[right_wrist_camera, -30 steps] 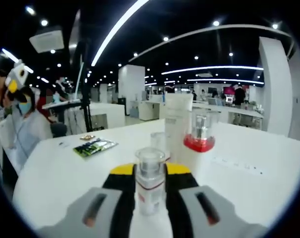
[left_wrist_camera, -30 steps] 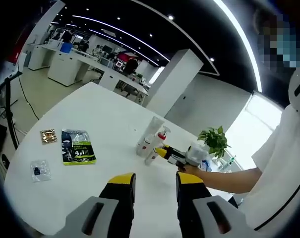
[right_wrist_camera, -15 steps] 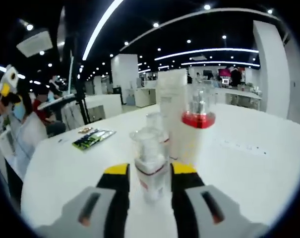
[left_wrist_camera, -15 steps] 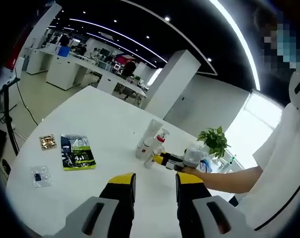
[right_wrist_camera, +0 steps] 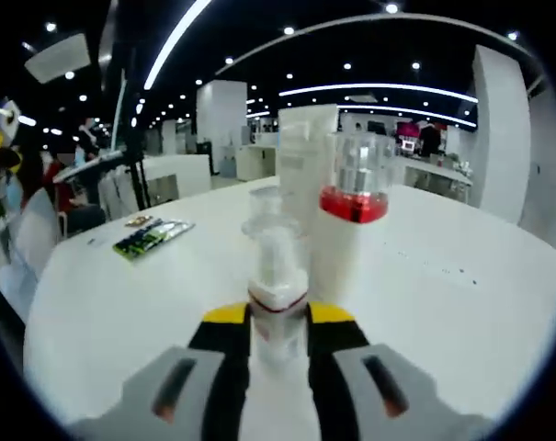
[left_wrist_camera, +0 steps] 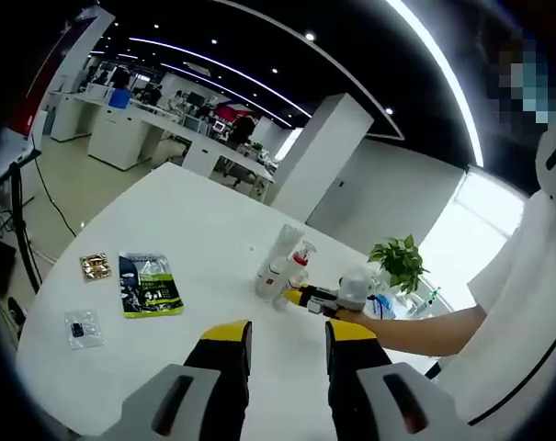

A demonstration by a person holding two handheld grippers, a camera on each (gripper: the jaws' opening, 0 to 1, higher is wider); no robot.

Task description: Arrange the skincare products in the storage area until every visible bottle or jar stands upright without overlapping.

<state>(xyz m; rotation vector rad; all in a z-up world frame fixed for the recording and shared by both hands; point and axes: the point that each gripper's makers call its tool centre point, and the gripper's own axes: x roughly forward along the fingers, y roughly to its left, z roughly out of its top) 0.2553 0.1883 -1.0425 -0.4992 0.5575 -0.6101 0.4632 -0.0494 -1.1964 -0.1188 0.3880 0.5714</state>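
Tipping looks like the main risk: the right gripper (right_wrist_camera: 278, 335) has its yellow-tipped jaws closed on a small clear-capped white pump bottle (right_wrist_camera: 276, 276) with a red band, just beside a tall white bottle with a red collar (right_wrist_camera: 351, 220) and a white tube (right_wrist_camera: 305, 165). A nudge sideways could knock those neighbours over. All three stand upright, clustered near mid-table (right_wrist_camera: 461, 303). The left gripper (left_wrist_camera: 285, 344) hovers with jaws narrowly apart, holding nothing.

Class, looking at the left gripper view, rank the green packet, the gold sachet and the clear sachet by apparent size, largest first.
1. Green packet, clearly largest.
2. Clear sachet and gold sachet look alike; the clear one lies nearer the camera, so no ranking.
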